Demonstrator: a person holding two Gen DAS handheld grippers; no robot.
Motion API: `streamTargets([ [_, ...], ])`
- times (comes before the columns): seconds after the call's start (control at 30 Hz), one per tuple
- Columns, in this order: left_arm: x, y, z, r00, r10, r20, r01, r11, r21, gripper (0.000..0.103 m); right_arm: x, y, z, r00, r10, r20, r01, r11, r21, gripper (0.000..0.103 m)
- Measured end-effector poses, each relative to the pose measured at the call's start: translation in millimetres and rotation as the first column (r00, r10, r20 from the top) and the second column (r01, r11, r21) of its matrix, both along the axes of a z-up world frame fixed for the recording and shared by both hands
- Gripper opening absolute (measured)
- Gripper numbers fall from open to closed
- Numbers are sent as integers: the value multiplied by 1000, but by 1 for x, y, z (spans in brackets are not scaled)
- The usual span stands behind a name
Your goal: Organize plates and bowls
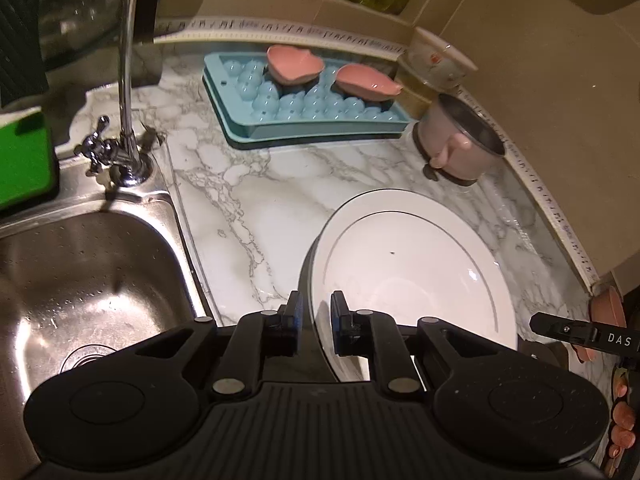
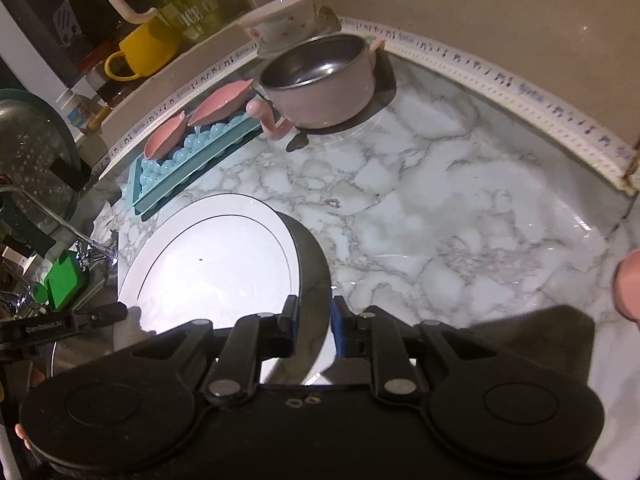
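Claws grip opposite rims of the white plate (image 1: 412, 276): left claw (image 1: 315, 320) and right claw (image 2: 314, 320) both clamped on it above the marble bench (image 2: 440, 208).

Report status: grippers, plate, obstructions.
Left gripper and right gripper both shut on the plate rim, opposite sides. Plate tilted over the counter. Nothing in the way.

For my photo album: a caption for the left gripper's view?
Both grippers hold a white plate by its rim above the marble counter.
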State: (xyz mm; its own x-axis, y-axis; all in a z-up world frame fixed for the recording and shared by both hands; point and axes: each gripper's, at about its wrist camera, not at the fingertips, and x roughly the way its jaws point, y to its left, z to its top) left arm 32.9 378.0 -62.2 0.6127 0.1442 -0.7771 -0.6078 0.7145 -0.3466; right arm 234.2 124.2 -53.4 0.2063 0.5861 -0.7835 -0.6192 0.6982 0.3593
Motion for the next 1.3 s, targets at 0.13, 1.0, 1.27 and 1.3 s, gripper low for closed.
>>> streamTargets([
  [0.13, -8, -19, 16, 999, -28, 23, 27, 999, 37, 17, -8, -17, 12, 1000, -7, 20, 7, 1000, 14, 26],
  [1.0, 34, -167, 15, 962, -273, 16, 269, 955, 126, 78, -38, -142, 13, 986, -127, 104, 131, 991, -36, 91],
  [1.27, 45, -194, -2, 957, -290, -17, 289, 943, 163, 80, -38, -152, -10, 988, -118, 96, 123, 991, -53, 84],
  [1.3, 43, -197, -3, 956, -292, -16, 291, 944, 157, 80, -38, -152, -12, 989, -112, 98, 118, 992, -54, 80],
])
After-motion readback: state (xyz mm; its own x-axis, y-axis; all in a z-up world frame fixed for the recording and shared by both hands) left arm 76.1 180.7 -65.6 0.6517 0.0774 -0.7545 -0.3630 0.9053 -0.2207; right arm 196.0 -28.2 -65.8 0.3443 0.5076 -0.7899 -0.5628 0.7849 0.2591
